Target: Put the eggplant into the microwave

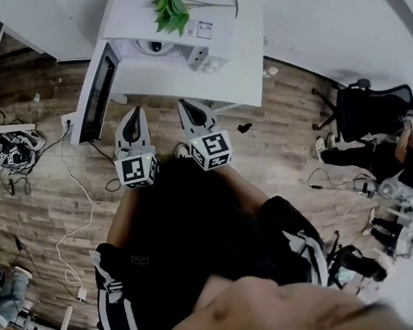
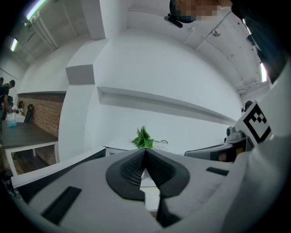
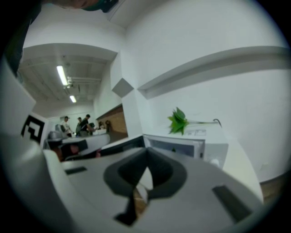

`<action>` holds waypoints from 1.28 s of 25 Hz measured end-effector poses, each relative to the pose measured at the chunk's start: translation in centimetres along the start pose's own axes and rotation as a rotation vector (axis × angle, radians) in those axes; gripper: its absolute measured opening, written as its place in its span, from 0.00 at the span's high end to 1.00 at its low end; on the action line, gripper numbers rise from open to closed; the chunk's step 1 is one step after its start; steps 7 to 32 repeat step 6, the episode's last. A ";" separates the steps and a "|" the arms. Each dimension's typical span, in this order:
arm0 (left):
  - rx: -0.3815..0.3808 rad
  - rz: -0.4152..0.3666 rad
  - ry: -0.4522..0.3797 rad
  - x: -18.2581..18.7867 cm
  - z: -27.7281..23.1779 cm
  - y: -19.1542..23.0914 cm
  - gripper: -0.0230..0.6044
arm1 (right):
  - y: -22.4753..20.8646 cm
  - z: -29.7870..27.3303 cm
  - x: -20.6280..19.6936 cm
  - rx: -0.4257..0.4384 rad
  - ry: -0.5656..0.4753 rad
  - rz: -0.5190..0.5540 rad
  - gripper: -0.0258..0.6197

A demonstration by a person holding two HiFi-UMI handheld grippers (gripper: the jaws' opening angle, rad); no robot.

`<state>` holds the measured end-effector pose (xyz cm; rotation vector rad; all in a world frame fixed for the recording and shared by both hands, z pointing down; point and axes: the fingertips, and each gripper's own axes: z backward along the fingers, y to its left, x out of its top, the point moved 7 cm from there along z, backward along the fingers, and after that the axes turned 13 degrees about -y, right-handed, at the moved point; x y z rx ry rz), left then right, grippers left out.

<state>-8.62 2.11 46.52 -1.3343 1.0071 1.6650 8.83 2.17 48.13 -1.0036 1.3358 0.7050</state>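
The microwave (image 1: 134,19) is sitting on the white table (image 1: 246,65), at 12 o'clock from both grippers. Its dark door (image 1: 94,88) is hanging open at 8 o'clock from it. A green plant (image 1: 173,8) is lying on top of it. The left gripper (image 1: 134,121) and the right gripper (image 1: 191,113) are pointing side by side at the table, near its edge. Both are squeezing their jaws tight together with nothing between them. A person in a chair (image 1: 369,112) is sitting at 3 o'clock
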 end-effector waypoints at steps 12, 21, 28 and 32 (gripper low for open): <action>-0.003 0.006 0.003 -0.2 -0.1 0.3 0.91 | -0.1 -0.2 -0.2 -0.013 0.005 -0.006 0.91; -0.003 0.006 0.003 -0.2 -0.1 0.3 0.91 | -0.1 -0.2 -0.2 -0.013 0.005 -0.006 0.91; -0.003 0.006 0.003 -0.2 -0.1 0.3 0.91 | -0.1 -0.2 -0.2 -0.013 0.005 -0.006 0.91; -0.003 0.006 0.003 -0.2 -0.1 0.3 0.91 | -0.1 -0.2 -0.2 -0.013 0.005 -0.006 0.91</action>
